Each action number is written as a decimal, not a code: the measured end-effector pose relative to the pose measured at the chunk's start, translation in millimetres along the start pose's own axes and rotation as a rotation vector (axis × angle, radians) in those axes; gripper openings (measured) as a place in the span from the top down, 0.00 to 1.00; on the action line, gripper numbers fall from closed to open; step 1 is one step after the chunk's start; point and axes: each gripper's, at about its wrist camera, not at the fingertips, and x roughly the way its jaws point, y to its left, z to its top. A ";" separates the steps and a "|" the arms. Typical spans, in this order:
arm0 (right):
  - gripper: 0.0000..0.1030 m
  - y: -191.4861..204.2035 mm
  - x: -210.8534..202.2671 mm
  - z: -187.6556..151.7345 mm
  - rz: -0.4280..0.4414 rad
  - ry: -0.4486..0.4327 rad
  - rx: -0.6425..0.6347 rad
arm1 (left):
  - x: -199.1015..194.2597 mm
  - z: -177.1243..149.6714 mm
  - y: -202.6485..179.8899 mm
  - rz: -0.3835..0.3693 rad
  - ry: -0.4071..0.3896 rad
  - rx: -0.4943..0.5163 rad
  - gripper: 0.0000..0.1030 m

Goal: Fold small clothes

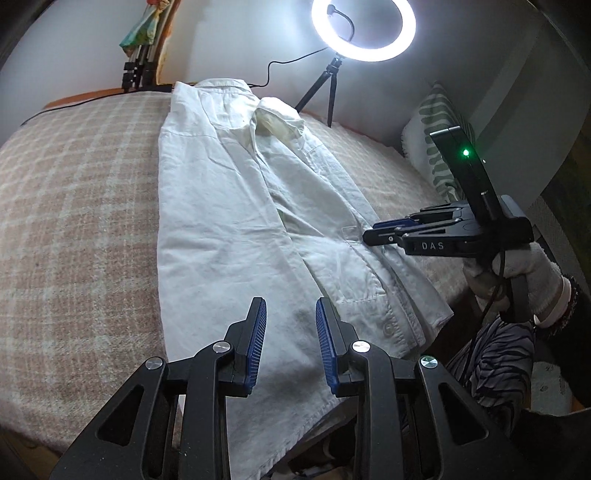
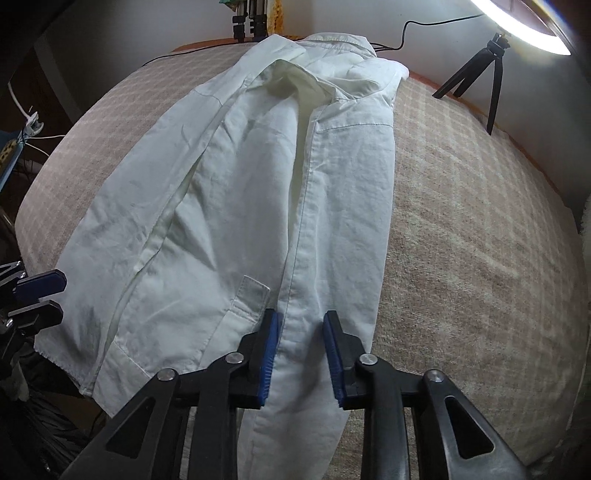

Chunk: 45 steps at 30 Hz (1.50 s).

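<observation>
A white button shirt (image 1: 236,206) lies lengthwise on the checked blanket, sides folded inward, collar at the far end. It also shows in the right wrist view (image 2: 258,206). My left gripper (image 1: 291,314) is open and empty, just above the shirt's near hem. My right gripper (image 2: 300,325) is open, its fingers either side of the button placket near the hem; nothing is held. The right gripper also shows in the left wrist view (image 1: 380,230), over the shirt's right edge. The left gripper's fingers (image 2: 40,282) show at the left edge of the right wrist view.
A beige checked blanket (image 1: 74,206) covers the bed. A lit ring light (image 1: 364,29) on a small tripod stands at the far side. A green-patterned pillow (image 1: 436,147) lies at the right. Tripod legs and a coloured cloth (image 1: 144,37) stand at the far left.
</observation>
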 end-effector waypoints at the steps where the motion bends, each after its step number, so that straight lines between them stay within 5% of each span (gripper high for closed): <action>1: 0.88 -2.0 -0.1 0.7 0.011 -0.001 0.005 | 0.2 -0.9 -0.5 -0.001 0.001 0.003 0.75; 4: 0.99 -7.0 -2.5 1.8 0.029 -0.014 0.026 | 1.0 -3.6 -1.7 0.004 0.004 0.013 0.75; 16: 1.00 -8.2 -60.4 6.9 0.280 -0.163 0.140 | -7.6 0.3 5.9 0.012 -0.030 -0.028 0.75; 25: 1.00 52.7 0.3 20.7 0.275 -0.042 -0.005 | -11.2 -2.5 11.5 -0.044 -0.035 -0.071 0.75; 28: 0.92 46.7 11.4 25.1 0.376 -0.019 0.012 | -9.4 -5.6 8.5 -0.059 -0.020 -0.065 0.75; 30: 0.72 33.8 3.3 26.8 0.445 -0.052 0.053 | -7.9 -7.9 4.6 -0.080 -0.010 -0.064 0.75; 33: 0.70 12.8 -19.5 31.1 0.485 -0.131 0.069 | -3.3 -10.4 -5.7 -0.115 0.004 -0.052 0.75; 39: 0.71 -32.8 -42.0 53.2 0.385 -0.223 0.121 | 14.6 -5.0 -43.2 -0.135 0.043 0.056 0.75; 45: 0.77 -66.0 -26.9 97.0 0.270 -0.242 0.143 | 28.0 33.3 -57.3 -0.108 0.044 0.120 0.75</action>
